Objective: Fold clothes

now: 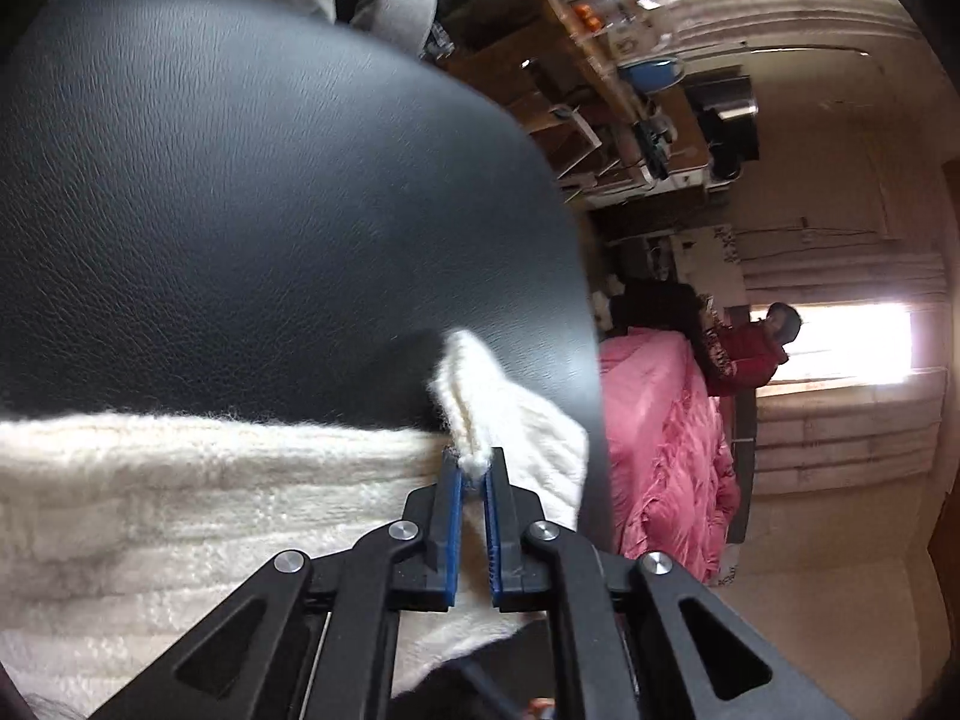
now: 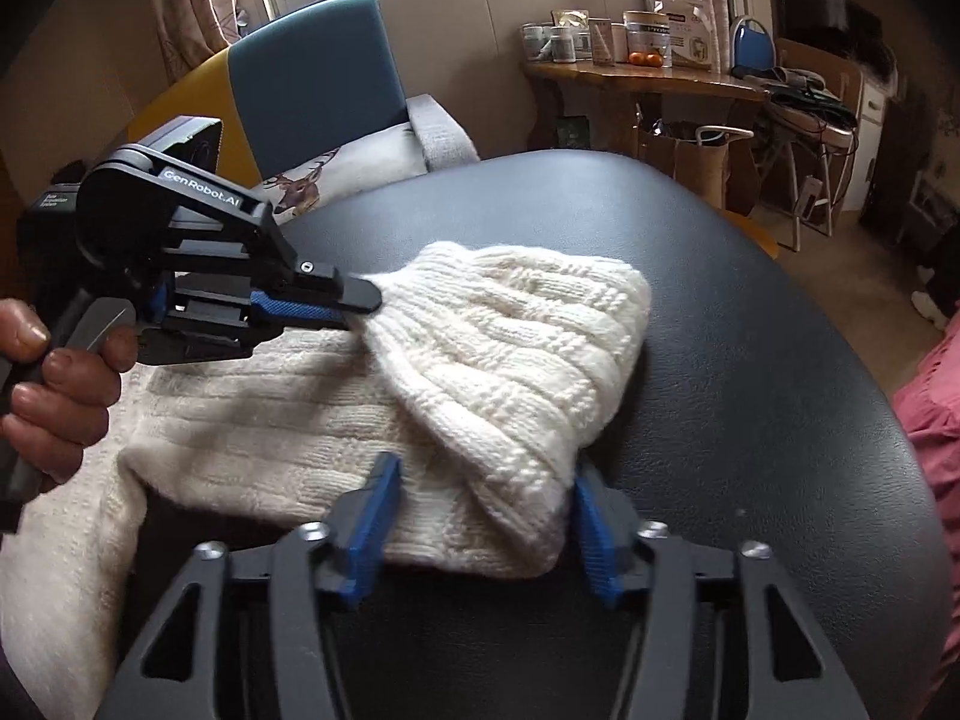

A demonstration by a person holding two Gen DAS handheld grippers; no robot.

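A cream knit garment (image 2: pixel 420 396) is spread at the near left of the black table (image 2: pixel 750 360). Its folded corner is pinched by the left gripper (image 1: pixel 474 468). The right gripper (image 2: pixel 480 516) is held wide, straddling the near edge unclamped. Bare tabletop lies far and right.

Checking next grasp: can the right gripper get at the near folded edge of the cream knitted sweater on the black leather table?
Probably yes. The right gripper is open, straddling the cream knitted sweater's near edge; nothing blocks it. The left gripper pinches another corner, clear.
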